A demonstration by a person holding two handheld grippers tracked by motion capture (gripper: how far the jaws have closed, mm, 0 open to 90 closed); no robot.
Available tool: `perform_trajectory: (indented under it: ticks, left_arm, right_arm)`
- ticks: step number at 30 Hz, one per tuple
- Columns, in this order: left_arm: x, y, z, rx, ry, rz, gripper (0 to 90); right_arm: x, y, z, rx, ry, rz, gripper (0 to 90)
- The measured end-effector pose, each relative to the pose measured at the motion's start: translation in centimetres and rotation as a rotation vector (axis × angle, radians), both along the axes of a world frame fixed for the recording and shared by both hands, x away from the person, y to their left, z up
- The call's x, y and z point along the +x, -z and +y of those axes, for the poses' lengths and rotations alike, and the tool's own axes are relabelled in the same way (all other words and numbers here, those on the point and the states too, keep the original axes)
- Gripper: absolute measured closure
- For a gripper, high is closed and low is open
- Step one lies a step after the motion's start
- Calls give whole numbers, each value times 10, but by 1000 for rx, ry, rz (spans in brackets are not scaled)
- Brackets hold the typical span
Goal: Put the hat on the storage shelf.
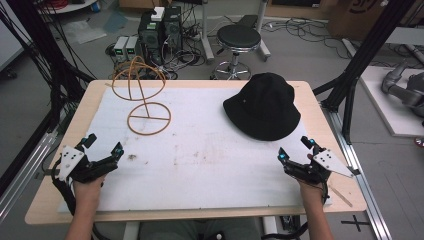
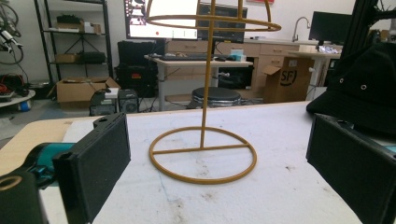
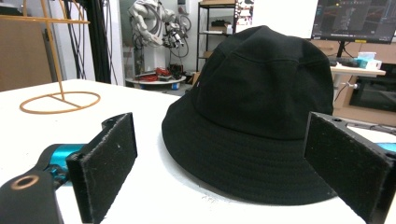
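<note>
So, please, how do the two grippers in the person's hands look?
Both the left gripper and the right gripper are black, with teal tips, flat black padded jaws and a grey three-cornered plate on top. Black cables trail from each. The forearms are bare, with no sleeves.

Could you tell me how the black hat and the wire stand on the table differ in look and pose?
The hat is solid black fabric; the stand is thin yellow-brown wire you can see through. The hat lies low, brim down, on the table's right; the stand rises upright on a round base on the left. Both rest on the white mat, untouched.
</note>
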State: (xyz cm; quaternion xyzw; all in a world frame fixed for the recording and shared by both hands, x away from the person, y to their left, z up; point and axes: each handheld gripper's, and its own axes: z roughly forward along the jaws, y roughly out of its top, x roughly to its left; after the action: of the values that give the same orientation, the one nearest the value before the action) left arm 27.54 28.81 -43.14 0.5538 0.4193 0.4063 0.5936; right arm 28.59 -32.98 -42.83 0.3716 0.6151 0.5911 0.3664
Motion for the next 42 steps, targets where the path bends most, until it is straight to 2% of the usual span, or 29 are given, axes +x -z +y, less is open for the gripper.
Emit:
perform_trajectory:
  ticks: [4,10,12,22,28,33,38,42]
  left_arm:
    - [2,0,-2,3,5,-1,66]
    - [3,0,-2,-2,5,-2,67]
    - [3,0,-2,-7,5,-5,67]
    - [4,0,-1,-15,26,2,66]
    - [4,0,-2,-11,30,5,66]
    - [3,0,-1,-14,29,4,67]
    - [4,0,-1,-22,35,-1,66]
    - [4,-1,-2,-30,31,-14,66]
  right_arm:
    - [-1,0,-1,-7,-2,-4,96]
    - [1,-8,-4,11,-6,-31,96]
    - [1,-10,-3,17,-3,-27,97]
    - [8,-27,0,13,17,-38,96]
    - [21,-37,1,0,43,-20,97]
    - [30,-43,2,10,56,-17,97]
    - [38,-51,3,15,67,-33,97]
    - [44,-56,5,38,73,-54,97]
